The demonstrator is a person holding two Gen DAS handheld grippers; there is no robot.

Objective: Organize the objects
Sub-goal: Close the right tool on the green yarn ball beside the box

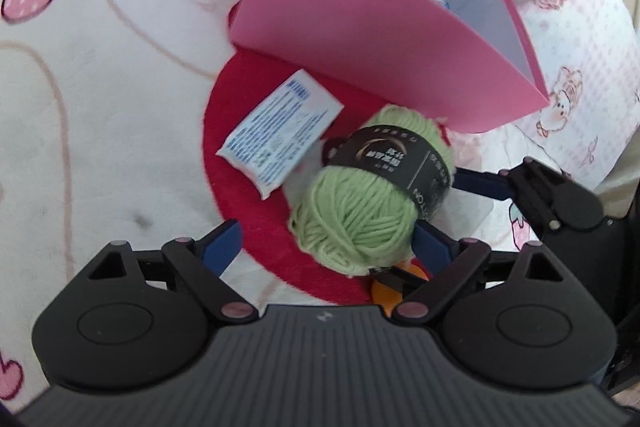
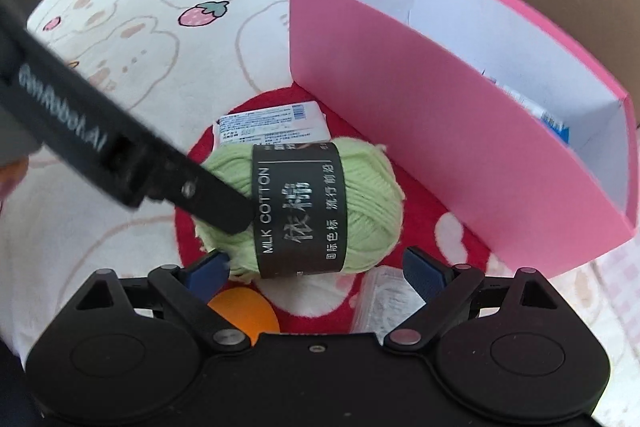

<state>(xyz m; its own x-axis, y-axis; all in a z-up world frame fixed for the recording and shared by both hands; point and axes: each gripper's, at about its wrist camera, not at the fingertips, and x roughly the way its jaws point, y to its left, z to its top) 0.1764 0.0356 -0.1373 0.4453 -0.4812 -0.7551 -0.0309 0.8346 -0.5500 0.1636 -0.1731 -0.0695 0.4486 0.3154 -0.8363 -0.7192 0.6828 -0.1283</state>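
Two grippers, left gripper [image 1: 326, 241] and right gripper [image 2: 316, 269], fingers spread, flank the yarn ball [image 2: 304, 203] (unpinched), likely bound for the pink box [image 2: 460, 147].

A plush cream blanket [image 2: 120, 75], printed with strawberries and red bears, is spread beneath everything. On it, at frame centre, a green yarn ball [image 2: 312, 203] is laid, with a white packet [image 2: 272, 125] just above it, a pink box [image 2: 440, 131] at right, and an orange ball [image 2: 244, 313] and clear packet [image 2: 384, 301] seen below.
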